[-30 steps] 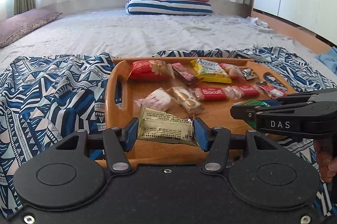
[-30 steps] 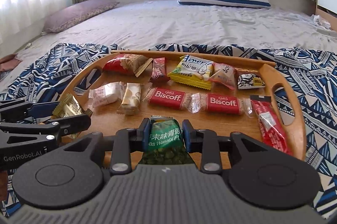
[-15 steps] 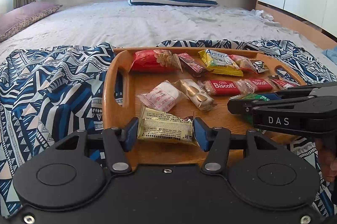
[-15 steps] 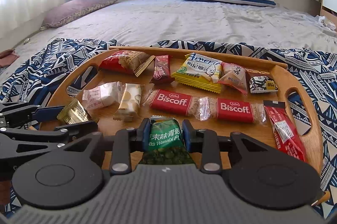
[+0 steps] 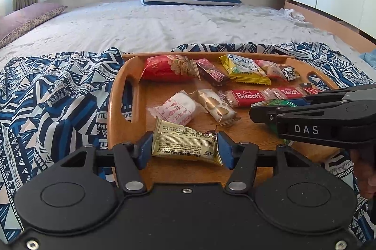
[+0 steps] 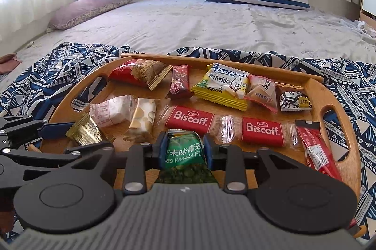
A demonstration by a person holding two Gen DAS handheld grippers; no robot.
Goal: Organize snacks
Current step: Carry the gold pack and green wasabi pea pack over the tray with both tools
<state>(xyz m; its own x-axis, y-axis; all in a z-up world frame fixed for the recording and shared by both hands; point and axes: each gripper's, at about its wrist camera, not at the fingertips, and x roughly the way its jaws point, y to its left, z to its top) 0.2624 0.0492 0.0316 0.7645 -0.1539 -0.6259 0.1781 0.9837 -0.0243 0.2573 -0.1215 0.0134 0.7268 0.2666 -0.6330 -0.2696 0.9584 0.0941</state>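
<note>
1. The gold snack packet [image 5: 185, 145] lies between the blue pads of the left gripper [image 5: 185, 148], over the near left corner of the wooden tray [image 5: 119, 109]. Its long axis runs across the jaws, from pad to pad.
2. The left jaws are opening at this moment; the packet is between them, and the right pad seems already a little apart from the wrapper's end.
3. The right gripper [image 6: 185, 151] holds the green wasabi pea packet [image 6: 184, 151] with narrow jaws, the packet's length pointing back toward the camera, above the near middle of the tray.
4. I judge the gold packet is being set down here, just beside the white candy [image 5: 176, 109] and the nougat bar [image 5: 216, 106]; the left hand is the nearer one.
5. Further out lie two Biscoff biscuits [image 6: 190, 120] and a back row of snacks; the tray rests on a patterned blue cloth [image 5: 58, 97] on the bed [image 5: 164, 24].
</note>
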